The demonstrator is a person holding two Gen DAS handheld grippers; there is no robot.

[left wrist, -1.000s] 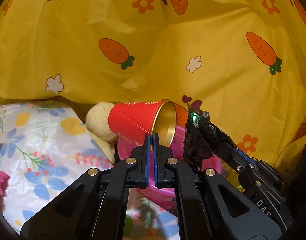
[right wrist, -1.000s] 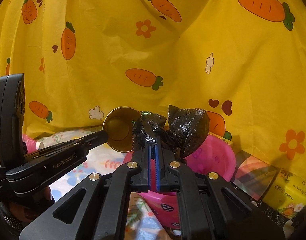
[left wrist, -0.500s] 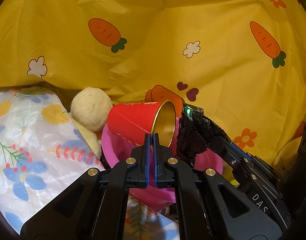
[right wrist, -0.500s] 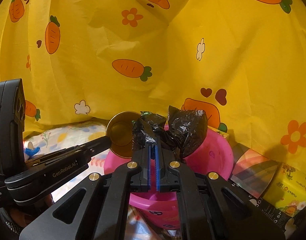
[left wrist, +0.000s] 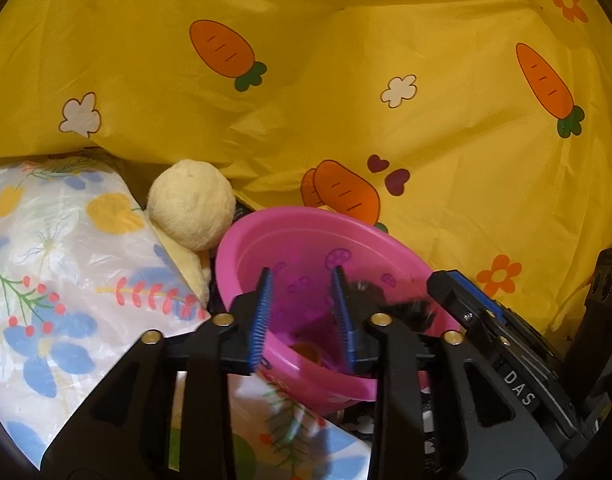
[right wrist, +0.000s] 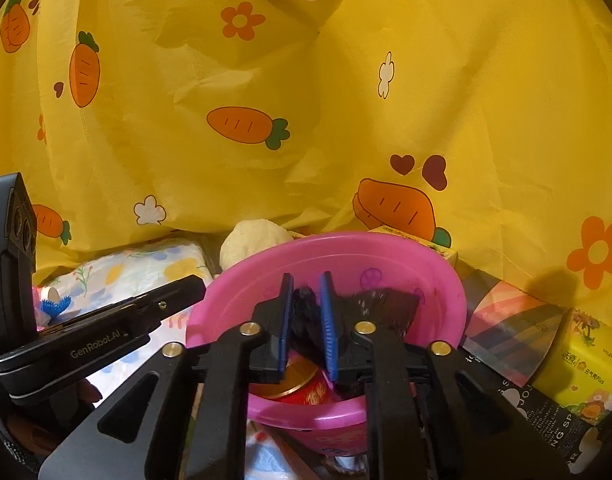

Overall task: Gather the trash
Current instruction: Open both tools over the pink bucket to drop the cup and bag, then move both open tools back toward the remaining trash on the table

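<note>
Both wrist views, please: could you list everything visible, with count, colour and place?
basin: one, pink, centre.
paper cup: one, red with gold inside, lying in the basin.
plastic bag: one, black, crumpled, in the basin.
plush toy: one, cream, left of the basin.
floral sheet: one, white, under the basin.
carrot cloth: one, yellow, backdrop.
boxes: several, yellow and dark, right of the basin.
left hand-held gripper: black, open, nothing between.
right hand-held gripper: black, just opening, bag between.
</note>
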